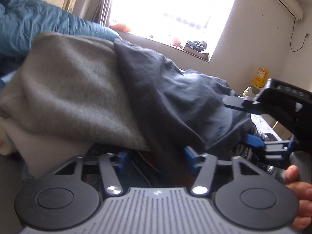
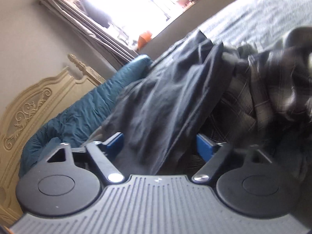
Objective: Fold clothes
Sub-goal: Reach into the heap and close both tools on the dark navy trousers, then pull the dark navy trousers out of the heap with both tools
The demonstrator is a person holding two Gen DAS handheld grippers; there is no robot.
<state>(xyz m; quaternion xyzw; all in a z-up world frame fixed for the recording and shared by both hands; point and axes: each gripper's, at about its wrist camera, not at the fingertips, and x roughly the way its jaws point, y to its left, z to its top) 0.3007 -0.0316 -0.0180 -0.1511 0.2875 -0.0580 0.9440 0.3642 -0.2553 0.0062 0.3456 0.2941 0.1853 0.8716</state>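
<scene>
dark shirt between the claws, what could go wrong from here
1. The left claw has both the dark shirt and the grey garment draped over its gap, so it may pinch two layers and drag the grey one along.
2. The right claw has shirt fabric between its fingers but no visible pinch, so the fabric could slip out.
3. A plaid garment lies against the shirt and may get pulled along with it.

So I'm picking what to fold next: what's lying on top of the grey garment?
A dark navy garment drapes over the grey garment along its right side. Whatever lies beneath the grey one is mostly covered; only pale fabric shows at its lower left edge.
</scene>
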